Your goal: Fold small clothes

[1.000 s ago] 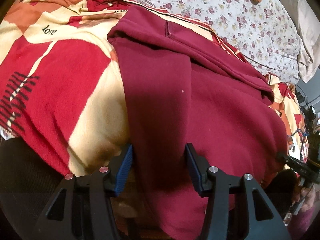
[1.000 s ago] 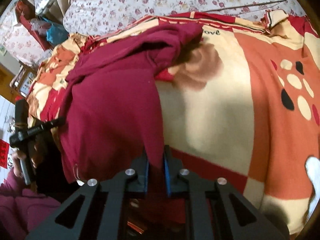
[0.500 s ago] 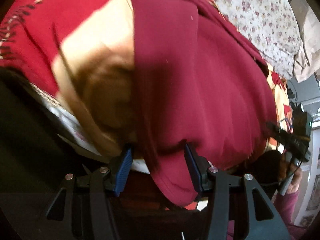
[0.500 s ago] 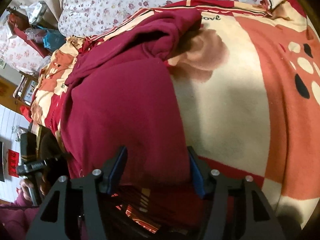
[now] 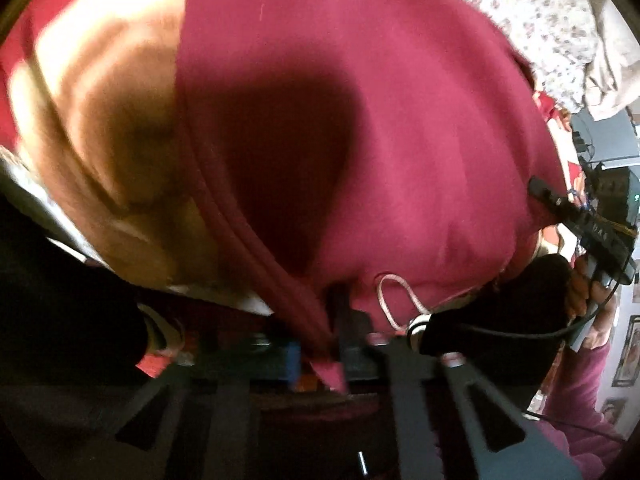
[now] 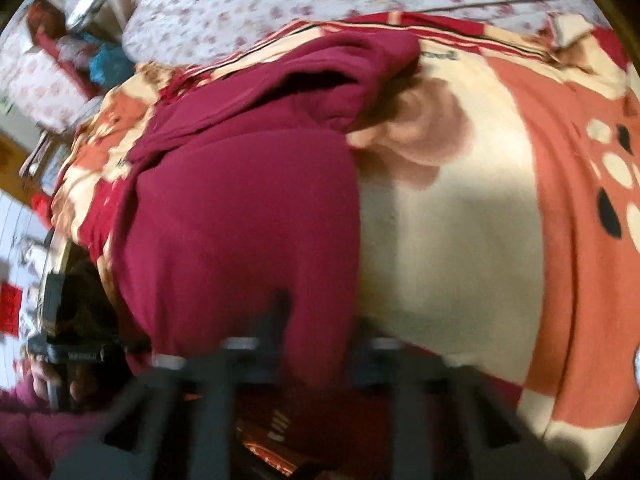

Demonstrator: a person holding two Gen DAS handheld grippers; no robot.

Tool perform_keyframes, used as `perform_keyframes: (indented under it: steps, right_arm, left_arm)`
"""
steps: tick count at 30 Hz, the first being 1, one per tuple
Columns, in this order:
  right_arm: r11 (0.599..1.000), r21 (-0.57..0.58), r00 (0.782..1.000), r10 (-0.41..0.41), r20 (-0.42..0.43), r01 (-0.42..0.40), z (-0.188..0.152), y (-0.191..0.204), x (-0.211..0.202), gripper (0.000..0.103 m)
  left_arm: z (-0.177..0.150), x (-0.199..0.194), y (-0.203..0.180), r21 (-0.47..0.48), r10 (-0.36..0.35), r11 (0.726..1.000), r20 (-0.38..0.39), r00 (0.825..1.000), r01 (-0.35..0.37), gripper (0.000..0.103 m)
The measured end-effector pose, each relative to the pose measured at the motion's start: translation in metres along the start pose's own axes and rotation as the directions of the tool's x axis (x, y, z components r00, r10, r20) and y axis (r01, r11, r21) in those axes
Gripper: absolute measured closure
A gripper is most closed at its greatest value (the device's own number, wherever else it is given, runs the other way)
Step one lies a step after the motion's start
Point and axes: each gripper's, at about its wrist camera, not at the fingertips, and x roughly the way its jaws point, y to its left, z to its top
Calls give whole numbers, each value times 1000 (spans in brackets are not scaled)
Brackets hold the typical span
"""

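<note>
Maroon garment draped over blanket at bed's near edge, thick, soft, floppy; left gripper pinching hem corner, right gripper seemingly likewise, blurred; both just closed.

A patterned blanket in cream, orange and red covers the bed, with pale dots and black spots toward the right wrist view's right edge; beyond it lies a white floral sheet; at the far left, blurred clutter includes a teal bundle; the left wrist view shows framed pictures on a wall.
</note>
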Motion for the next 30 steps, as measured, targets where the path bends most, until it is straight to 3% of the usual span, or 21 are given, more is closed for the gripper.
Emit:
perform_keyframes:
  steps: [2,5,9,12,17,21,24,30]
  right_arm:
    - [999,-39,1000,-11,12,12,-4,9,-8,90]
    - [998,-47,999,51,16,-50,-13,16,-28,91]
    - [990,-66,992,123,21,-122,-30,28,-53,91]
    - [982,-87,986,168,16,-166,-44,46,-60,91]
    - [967,-122,973,216,-82,-225,-76,73,-42,94]
    - [963,-118,958,219,-183,-243,-99,80,-17,94]
    - [966,-103,956,213,-201,-237,-103,77,-9,94]
    - [963,-107,955,222,-195,-245,-103,79,-10,94]
  left_arm:
    - [0,-23,-3,18,-18,1000,64,998,17,103]
    - [1,-65,-7,61,-57,997,137,989,49,103]
    - [-6,-120,-6,111,-54,993,232,971,29,103]
    - [-13,-139,-2,121,-48,993,265,963,16,103]
    - [-34,-133,11,98,-2,995,245,970,-23,103]
    - [-50,-116,36,24,56,998,200,978,-62,103]
    - [-47,-119,43,-12,33,999,220,975,-31,103]
    - [-45,-118,29,58,70,995,240,968,-87,103]
